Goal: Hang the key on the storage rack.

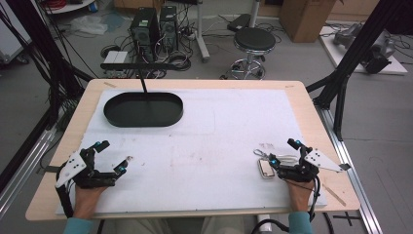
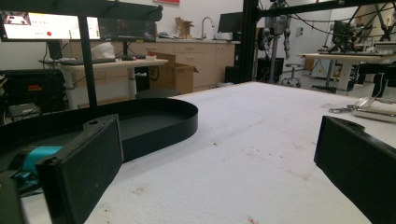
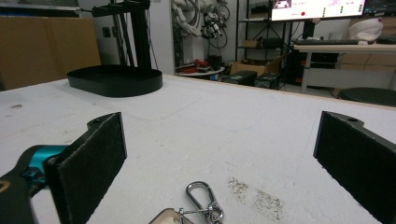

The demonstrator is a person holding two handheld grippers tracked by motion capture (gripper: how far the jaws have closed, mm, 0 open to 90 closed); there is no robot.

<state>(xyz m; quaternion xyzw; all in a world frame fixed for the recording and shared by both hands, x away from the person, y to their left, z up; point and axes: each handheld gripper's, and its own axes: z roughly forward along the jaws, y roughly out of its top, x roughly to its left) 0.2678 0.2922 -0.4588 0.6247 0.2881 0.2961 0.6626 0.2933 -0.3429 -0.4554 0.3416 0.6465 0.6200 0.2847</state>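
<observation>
The tag [image 1: 266, 168], a small flat rounded card with a metal clip [image 3: 201, 198] on a ring, lies on the white sheet at about 4 o'clock of the table [image 1: 311, 114], just in front of the right gripper [image 1: 282, 152]. It is touching nothing but the sheet. In the right gripper view the clip sits low between the two jaws, which stand spread wide with nothing held. The left gripper [image 1: 111, 156], at about 8 o'clock, is also spread and empty, resting on the sheet [image 1: 229, 126] well apart from the tag.

As a judgement, the likely object here is the tag, and the tray [image 1: 143, 109] at about 11 o'clock is a plausible place for it. The card is thin and lies flat, so jaws closing from the sides could slide over it or push it along the sheet. The loose ring and clip could swing or snag a jaw pad if only the metal end is pinched.

The jaw pads look flat, black and slightly grainy. The sheet is matt white, foam-like, with faint reddish-brown stains. The tray is a black, low-walled oval, smooth inside. A black post [image 1: 143, 83] rises at the tray's far edge.
</observation>
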